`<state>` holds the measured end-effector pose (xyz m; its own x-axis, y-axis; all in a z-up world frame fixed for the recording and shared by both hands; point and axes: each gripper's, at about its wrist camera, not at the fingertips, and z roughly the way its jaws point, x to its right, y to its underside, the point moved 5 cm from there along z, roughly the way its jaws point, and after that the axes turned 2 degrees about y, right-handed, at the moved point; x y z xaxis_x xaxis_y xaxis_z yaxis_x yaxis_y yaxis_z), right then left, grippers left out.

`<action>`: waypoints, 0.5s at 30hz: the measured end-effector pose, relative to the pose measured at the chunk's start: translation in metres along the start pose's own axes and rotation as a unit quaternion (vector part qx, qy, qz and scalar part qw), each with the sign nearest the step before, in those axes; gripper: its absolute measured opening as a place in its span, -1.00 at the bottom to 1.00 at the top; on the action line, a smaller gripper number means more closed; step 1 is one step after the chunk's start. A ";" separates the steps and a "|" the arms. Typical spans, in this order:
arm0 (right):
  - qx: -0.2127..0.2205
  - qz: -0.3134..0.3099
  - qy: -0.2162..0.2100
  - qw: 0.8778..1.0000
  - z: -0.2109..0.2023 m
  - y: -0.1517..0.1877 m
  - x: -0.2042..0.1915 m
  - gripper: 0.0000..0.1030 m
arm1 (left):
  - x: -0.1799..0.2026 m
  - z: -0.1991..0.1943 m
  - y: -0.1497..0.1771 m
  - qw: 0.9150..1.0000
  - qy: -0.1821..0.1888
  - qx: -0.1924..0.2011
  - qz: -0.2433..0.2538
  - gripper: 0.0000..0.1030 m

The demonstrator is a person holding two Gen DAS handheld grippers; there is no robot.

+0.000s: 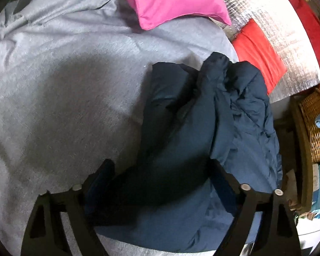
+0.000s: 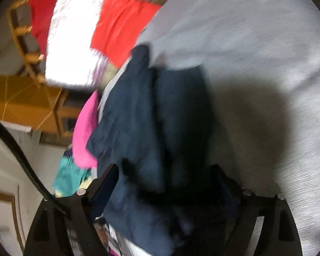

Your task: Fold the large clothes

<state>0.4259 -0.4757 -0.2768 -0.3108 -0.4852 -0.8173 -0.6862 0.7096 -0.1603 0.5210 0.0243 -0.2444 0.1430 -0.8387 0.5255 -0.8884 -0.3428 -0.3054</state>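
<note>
A dark navy padded jacket (image 1: 202, 128) lies bunched on a grey bedsheet (image 1: 64, 74), near the bed's right edge. My left gripper (image 1: 162, 170) hangs open just above the jacket's near part, its fingers (image 1: 104, 170) spread either side of the cloth. In the blurred right wrist view the same jacket (image 2: 143, 117) lies on the grey sheet (image 2: 256, 53). My right gripper (image 2: 166, 175) is open over its near end, fingers (image 2: 221, 177) wide apart, with jacket cloth between them.
A pink pillow (image 1: 172, 0) lies at the head of the bed. Red cloth (image 1: 258, 51) lies on a silver foil mat (image 1: 283, 34). A wicker basket (image 1: 317, 128) stands right of the bed. Pink cloth (image 2: 85, 132) and a wooden cabinet (image 2: 27, 104) are beside the bed.
</note>
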 end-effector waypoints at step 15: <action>0.087 -0.117 0.106 0.984 0.011 0.017 -0.061 -0.17 | 0.020 -0.010 0.018 0.998 -0.005 0.017 0.065 -0.22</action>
<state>0.4399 -0.4283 -0.2359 -0.3007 -0.7280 -0.6161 -0.6386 0.6335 -0.4369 0.5035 0.0052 -0.2318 0.0324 -0.8814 0.4713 -0.8845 -0.2448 -0.3971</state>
